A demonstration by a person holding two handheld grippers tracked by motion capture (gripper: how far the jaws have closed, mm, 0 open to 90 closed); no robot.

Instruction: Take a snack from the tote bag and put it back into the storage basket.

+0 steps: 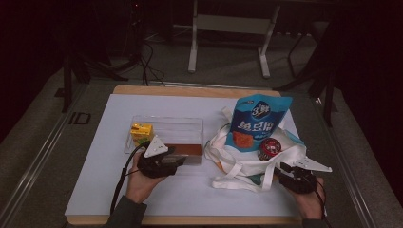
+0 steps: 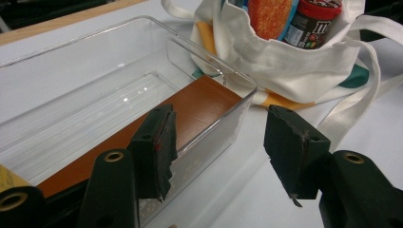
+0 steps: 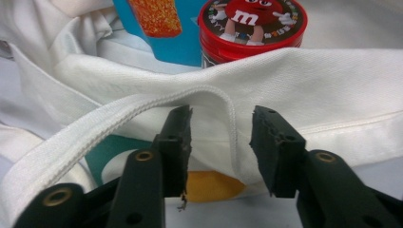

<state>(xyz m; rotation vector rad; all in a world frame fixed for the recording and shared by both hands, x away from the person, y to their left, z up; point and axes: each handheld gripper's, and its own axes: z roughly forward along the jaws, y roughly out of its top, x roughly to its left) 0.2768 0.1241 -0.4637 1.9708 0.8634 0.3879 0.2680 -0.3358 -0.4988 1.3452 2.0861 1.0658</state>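
Nearest, the left tool (image 2: pixel 218 147) stands part open, gripping nothing, its jaws straddling the near wall of the clear plastic bin (image 2: pixel 237 102) where a brown bar (image 2: pixel 190 111) lies. The right tool (image 3: pixel 221 142) is also part open, a white strap (image 3: pixel 142 107) between its jaws, unpressed. Beyond, the white tote bag (image 1: pixel 237 152) on the surface (image 1: pixel 190 194) holds a red-lidded candy jar (image 1: pixel 269 148) and blue snack pouch (image 1: pixel 256 118). A yellow juice carton (image 1: pixel 141 133) stands in the bin's far left corner.

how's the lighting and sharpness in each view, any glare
High view: dim and slightly soft, dark surroundings beyond the white mat. Left gripper view: brighter, with glints on the clear bin. Right gripper view: evenly lit, the white bag crisp, near jaws slightly soft.
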